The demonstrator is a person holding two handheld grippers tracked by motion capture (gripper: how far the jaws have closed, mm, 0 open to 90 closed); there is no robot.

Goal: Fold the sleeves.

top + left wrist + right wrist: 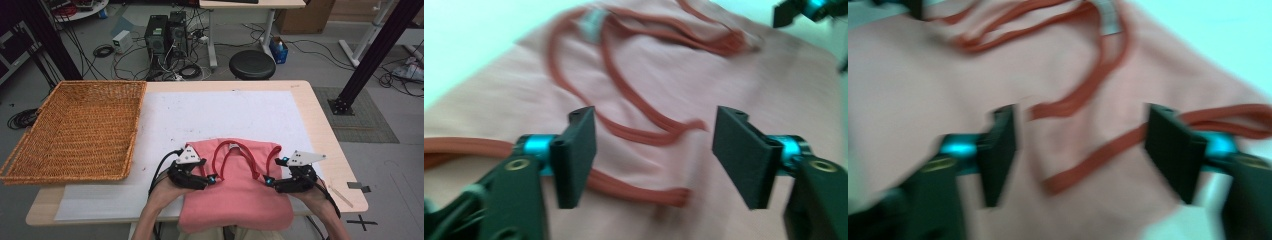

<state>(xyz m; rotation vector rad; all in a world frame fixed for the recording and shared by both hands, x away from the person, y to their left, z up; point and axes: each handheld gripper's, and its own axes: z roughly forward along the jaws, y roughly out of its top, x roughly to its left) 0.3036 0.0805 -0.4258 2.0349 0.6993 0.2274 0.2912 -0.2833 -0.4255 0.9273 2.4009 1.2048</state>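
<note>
Cloth of this kind will handle as a light, soft thing: the pink top (235, 192) has no stiffness, so it will sag and fold wherever it is lifted. It lies flat at the 6 o'clock edge of the worktop (320, 125), on a white sheet (200, 120), with its lower part hanging a little over the near edge. Thin red straps (225, 155) curl loosely over its upper part; they look likely to slip and tangle, so I judge the corners of the body cloth near the straps to be the better places to take hold, one on each side.

The left gripper (210, 179) stands at 9 o'clock of the top and the right gripper (269, 181) at 3 o'clock, both just above the cloth. Each has its fingers spread wide apart, with nothing between them.

The high view gives the whole layout, with an empty wicker basket (80, 130) at 10 o'clock, well apart from the top. The left gripper view, though blurred, shows a loose strap end (676, 196) lying between its fingers (576, 155). The right gripper view shows another strap (1088, 165) crossing between its fingers (1173, 150).
</note>
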